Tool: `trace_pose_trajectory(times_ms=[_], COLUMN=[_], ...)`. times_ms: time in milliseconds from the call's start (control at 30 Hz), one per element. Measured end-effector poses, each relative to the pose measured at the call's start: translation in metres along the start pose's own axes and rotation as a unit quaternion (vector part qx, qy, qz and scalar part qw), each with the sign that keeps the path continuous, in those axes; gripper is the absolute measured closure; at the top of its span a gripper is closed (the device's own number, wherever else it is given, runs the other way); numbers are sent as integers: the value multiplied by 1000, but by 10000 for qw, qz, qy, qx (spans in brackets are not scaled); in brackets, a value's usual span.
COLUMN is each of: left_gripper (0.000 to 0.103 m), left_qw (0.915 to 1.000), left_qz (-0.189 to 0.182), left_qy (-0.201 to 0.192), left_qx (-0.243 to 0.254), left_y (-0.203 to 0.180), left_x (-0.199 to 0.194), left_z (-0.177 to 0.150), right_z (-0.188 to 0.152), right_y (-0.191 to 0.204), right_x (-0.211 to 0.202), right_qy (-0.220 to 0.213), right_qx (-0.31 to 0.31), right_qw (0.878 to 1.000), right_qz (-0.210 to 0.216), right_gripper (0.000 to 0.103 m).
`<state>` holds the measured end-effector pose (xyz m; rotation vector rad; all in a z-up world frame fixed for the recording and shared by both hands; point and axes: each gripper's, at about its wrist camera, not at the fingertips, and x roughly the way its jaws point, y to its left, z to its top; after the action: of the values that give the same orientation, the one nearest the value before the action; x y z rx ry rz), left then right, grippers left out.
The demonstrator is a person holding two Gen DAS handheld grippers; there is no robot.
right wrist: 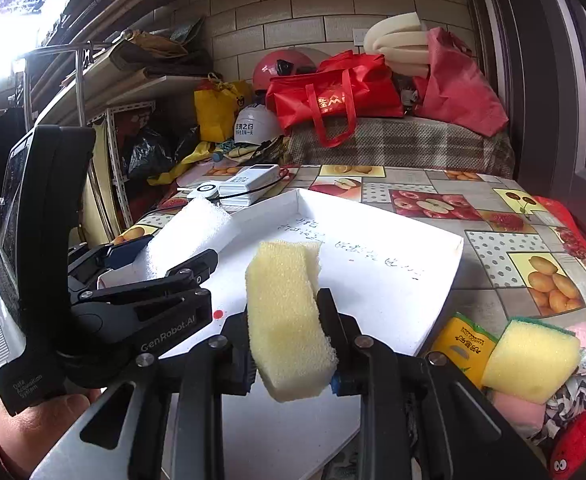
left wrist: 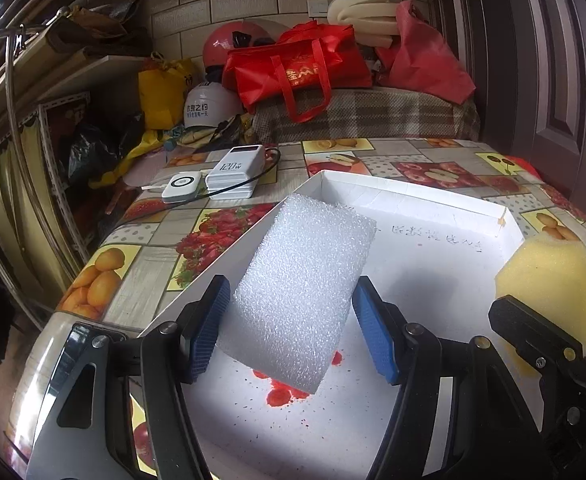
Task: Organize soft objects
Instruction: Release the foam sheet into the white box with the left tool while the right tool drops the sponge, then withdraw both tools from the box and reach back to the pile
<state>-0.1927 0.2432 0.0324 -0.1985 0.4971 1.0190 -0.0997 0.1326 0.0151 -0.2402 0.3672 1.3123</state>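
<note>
Clearly legible on the black body of the left gripper [right wrist: 169, 256], at the left of the right wrist view, are the words "GenRobot.AI" and "Data Acquisition System". A white rectangular power bank [left wrist: 235, 172], left of centre in the left wrist view, reads "120 W". The white helmet [left wrist: 209, 104] and the glossy red tote bag [left wrist: 293, 68] carry printed characters too small to read, and handwritten ink lines on the floor of the shallow white cardboard box lid [left wrist: 433, 216] are not legible either.

Centre frame in the left wrist view, the left gripper [left wrist: 293, 332] pinches a white, coarse-celled rectangular foam block [left wrist: 305, 284] between its blue ribbed pads [left wrist: 209, 328], the block tilted and held above the lid's floor over some red stains [left wrist: 281, 392]. In the right wrist view, the right gripper [right wrist: 293, 344] is pressed together on a porous pale yellow sponge block [right wrist: 285, 312] that stands up out of the jaws above the lid, centre frame. A yellow scouring sponge with a green top [right wrist: 533, 356] lies at lower right beside a yellow printed packet [right wrist: 463, 340] and soft pink and red items, all on the glossy fruit-patterned tablecloth [right wrist: 493, 208]
</note>
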Motion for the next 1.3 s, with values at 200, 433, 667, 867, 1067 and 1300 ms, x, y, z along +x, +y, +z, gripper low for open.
trace_pose_trajectory(times_ms=[200,433,667,867,1067,1300], left_gripper=[38,30,0,0,0,0], left_qw=[9997,9978,9935,9894,9871,9837], left_qz=[-64,81,256,238,269,0], left_qy=[-60,-266,-597,-969,-1035,-846], left_qx=[-229,-597,-938,-1052,-1190,-1585], left_y=[6,19,32,36,41,56], left_x=[4,-4,-18,-32,-40,-44], left_z=[5,4,-1,-5,-9,-20], right_z=[11,11,11,10,5,-6], right_y=[-16,-12,-6,3,11,10], right_x=[20,13,0,-9,-16,-39], right_qy=[48,-89,-381,-510,-468,-524], right_qx=[254,178,-17,-269,-393,-370], right_qw=[9996,9998,9991,9980,9980,9979], right_qz=[-91,-82,-206,-257,-153,-94], right_gripper=[77,17,4,1,1,1])
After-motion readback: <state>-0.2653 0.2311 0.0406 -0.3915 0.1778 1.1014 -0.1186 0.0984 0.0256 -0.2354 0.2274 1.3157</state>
